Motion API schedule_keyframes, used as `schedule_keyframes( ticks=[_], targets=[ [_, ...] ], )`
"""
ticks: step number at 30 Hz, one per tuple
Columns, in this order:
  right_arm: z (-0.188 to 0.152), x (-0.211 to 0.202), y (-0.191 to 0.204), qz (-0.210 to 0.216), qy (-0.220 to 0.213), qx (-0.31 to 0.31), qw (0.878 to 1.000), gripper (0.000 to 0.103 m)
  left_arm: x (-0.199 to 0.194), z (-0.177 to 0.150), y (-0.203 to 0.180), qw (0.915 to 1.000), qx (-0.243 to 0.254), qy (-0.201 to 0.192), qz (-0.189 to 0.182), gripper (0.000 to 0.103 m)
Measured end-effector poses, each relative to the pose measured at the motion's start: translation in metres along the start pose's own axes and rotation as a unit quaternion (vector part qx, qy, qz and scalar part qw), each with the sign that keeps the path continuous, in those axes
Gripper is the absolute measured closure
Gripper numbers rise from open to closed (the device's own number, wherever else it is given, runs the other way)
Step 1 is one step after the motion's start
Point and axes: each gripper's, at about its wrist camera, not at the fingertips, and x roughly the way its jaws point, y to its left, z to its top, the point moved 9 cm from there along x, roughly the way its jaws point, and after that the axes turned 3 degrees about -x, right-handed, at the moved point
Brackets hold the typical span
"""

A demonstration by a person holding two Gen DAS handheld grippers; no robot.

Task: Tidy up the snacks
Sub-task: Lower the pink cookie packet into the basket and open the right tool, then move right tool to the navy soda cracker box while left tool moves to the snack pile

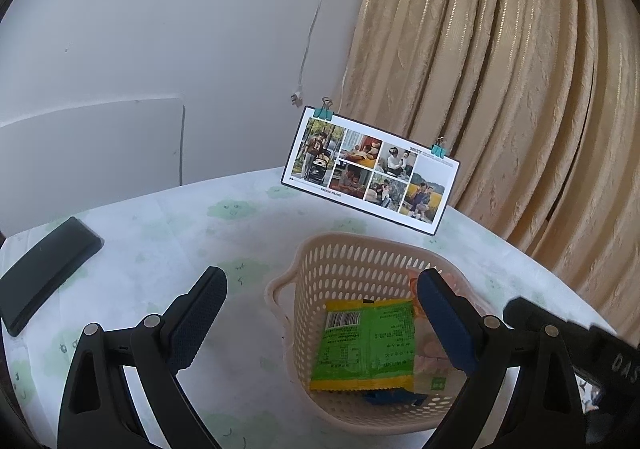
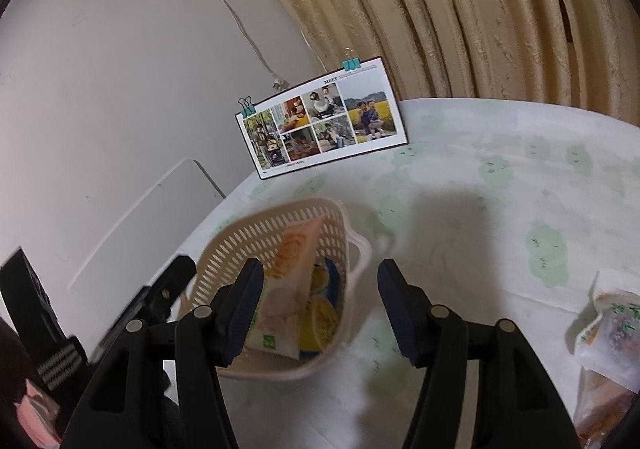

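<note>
1. The table (image 1: 192, 217) wears a cloth with green clouds.
2. The perforated basket (image 1: 360, 257) sits on it, holding a green snack packet (image 1: 368, 345) and others.
3. More snack bags (image 2: 612, 333) lie loose, well apart.
4. Left tongs (image 1: 320, 305) and right tongs (image 2: 320, 297) both gape wide, empty.

Snacks (image 1: 366, 345) in basket (image 1: 360, 257) — on table (image 1: 192, 225).

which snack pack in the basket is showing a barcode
The green pack with yellow edges, lying back side up on top in the basket. The pale pack with an orange swirl stands on end, no barcode visible.
</note>
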Motion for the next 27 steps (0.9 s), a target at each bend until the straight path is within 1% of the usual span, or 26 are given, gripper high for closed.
schedule_keyframes(
  ticks=[5, 12, 16, 21, 23, 25, 27],
  targets=[
    [-0.011, -0.012, -0.011, -0.034, -0.003, -0.017, 0.999, 0.045, -0.001, 0.0, -0.003, 0.9999, 0.011, -0.006, 0.003, 0.007],
    [-0.024, -0.035, -0.041, -0.084, -0.01, -0.01, 0.996, 0.045, 0.001, -0.001, -0.008, 0.9997, 0.023, -0.008, 0.006, 0.007],
    [-0.033, -0.05, -0.061, -0.093, -0.012, 0.018, 0.995, 0.045, 0.001, -0.002, -0.01, 0.9995, 0.029, -0.009, 0.006, 0.007],
    [-0.043, -0.069, -0.077, -0.11, -0.021, 0.034, 0.993, 0.045, 0.0, -0.003, -0.013, 0.9991, 0.038, -0.014, 0.01, 0.007],
    [-0.048, -0.08, -0.085, -0.133, -0.027, 0.03, 0.99, 0.045, 0.0, -0.004, -0.015, 0.9989, 0.043, -0.016, 0.01, 0.007],
    [-0.054, -0.093, -0.094, -0.169, -0.037, 0.019, 0.985, 0.042, -0.002, -0.005, -0.017, 0.9985, 0.049, -0.02, 0.011, 0.007],
    [-0.061, -0.104, -0.103, -0.192, -0.041, 0.02, 0.98, 0.042, -0.003, -0.005, -0.02, 0.9981, 0.055, -0.026, 0.011, 0.007]
  ],
)
